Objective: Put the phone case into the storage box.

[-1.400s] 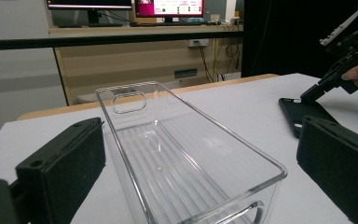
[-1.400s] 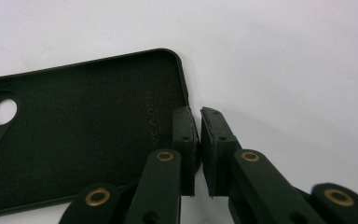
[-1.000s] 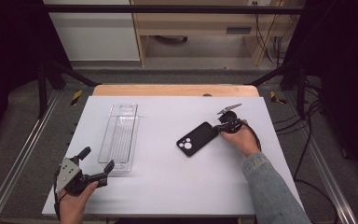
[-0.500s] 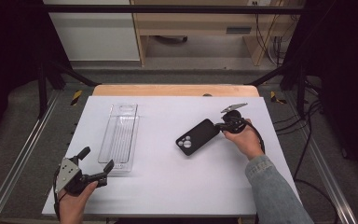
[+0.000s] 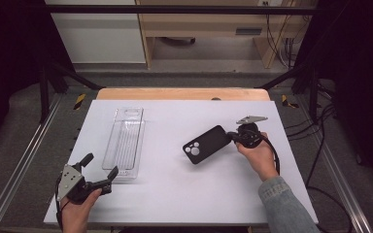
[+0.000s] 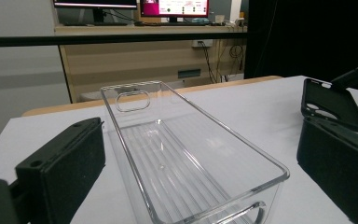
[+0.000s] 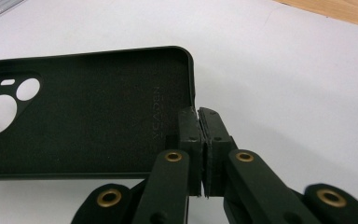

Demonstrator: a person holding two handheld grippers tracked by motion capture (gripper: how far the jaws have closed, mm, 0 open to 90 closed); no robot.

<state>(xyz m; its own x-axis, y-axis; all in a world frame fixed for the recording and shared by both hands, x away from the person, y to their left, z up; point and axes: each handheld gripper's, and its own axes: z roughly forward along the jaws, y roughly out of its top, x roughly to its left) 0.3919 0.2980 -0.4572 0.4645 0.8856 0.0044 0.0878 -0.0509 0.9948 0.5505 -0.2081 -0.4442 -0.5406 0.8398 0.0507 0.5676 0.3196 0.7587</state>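
Note:
A black phone case (image 5: 206, 144) with its camera cut-outs toward the left hangs tilted just above the white table. My right gripper (image 5: 232, 137) is shut on its right end. In the right gripper view the jaws (image 7: 198, 116) pinch the rim of the case (image 7: 84, 112), whose inner side faces up. A clear plastic tray (image 5: 125, 141) lies lengthwise at the left, empty. My left gripper (image 5: 100, 165) stands open at the tray's near end. In the left gripper view the tray (image 6: 182, 154) lies between the open jaws, and the case (image 6: 331, 105) shows at the right.
The white tabletop (image 5: 175, 194) has a wooden strip (image 5: 184, 93) along its far edge. Metal rails (image 5: 24, 165) run along both sides, and cables (image 5: 320, 145) trail at the right. A desk with monitors (image 6: 135, 9) stands beyond the table.
My right gripper has shifted a little to the right and lifted, carrying the phone case with it. The left gripper and the tray have stayed where they were.

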